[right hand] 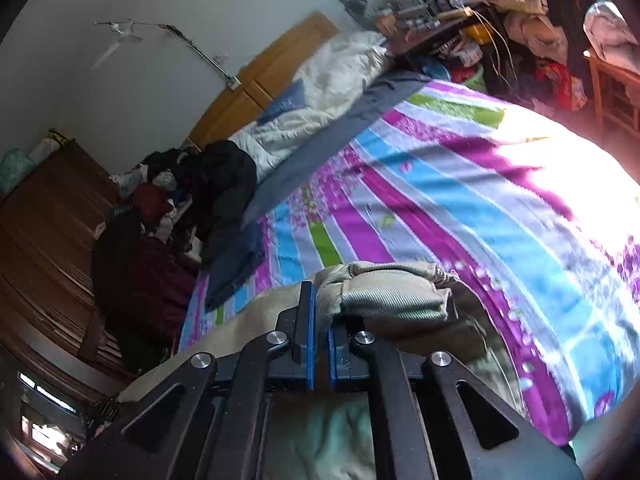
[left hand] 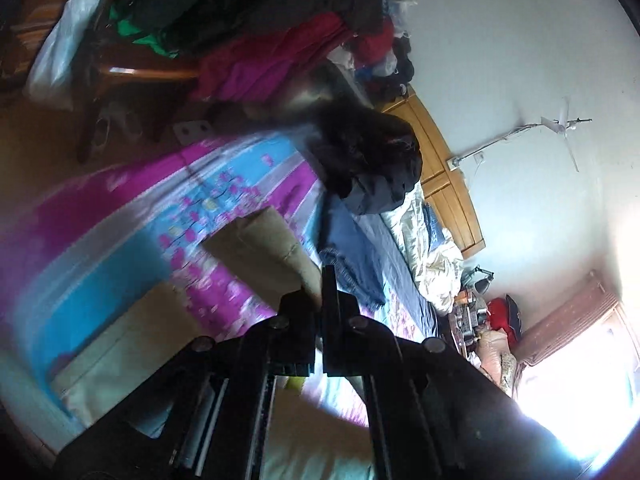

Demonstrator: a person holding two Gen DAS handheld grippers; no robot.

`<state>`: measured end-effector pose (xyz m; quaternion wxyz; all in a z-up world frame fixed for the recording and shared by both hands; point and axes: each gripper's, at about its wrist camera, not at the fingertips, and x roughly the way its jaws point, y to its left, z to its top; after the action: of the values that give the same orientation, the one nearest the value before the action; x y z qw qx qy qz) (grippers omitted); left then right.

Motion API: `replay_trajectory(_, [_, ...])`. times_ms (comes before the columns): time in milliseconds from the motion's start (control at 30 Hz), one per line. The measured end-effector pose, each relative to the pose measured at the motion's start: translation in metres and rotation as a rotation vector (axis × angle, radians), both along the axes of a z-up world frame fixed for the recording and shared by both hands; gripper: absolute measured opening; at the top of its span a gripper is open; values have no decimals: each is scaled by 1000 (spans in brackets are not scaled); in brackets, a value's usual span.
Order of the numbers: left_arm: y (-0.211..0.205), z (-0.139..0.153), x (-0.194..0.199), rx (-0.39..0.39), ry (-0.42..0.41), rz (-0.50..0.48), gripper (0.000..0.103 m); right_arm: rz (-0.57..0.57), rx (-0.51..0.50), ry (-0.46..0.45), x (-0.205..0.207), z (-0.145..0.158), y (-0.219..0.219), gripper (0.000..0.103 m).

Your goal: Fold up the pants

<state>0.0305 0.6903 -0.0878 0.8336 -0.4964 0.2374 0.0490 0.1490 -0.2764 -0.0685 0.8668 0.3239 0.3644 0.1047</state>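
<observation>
striped bedspread [right hand: 460, 200], khaki pants [right hand: 392, 296] bunched — both jaws pinching cloth

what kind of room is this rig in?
A lived-in home bedroom, most likely. A bed with a striped sheet and a white quilt sits against a wooden headboard, and loose clothes are heaped at the side.

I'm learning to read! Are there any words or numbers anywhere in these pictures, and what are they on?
No words or numbers can be read here.
The boxes and packets on the cluttered desk may carry print, but it is too small and blurred to read.
The striped bedsheet shows only flowers and stripes.
The khaki pants and both grippers show no label.
</observation>
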Motion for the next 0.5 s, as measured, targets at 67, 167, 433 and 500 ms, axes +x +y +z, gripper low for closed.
replay_trajectory(67, [-1,-37,-25,-30,41,0,2,0,1,98,-32,-52,-6,7])
replay_trajectory(167, [-9,-126,-57,-25,205,0,2,-24,4,310,-55,-147,-15,7])
replay_trajectory(433, [-10,-182,-75,-107,265,43,3,-40,-51,417,-54,-190,-17,7])
replay_trajectory(500, [-7,-173,-72,-107,249,33,3,-12,-65,364,-50,-170,-11,7])
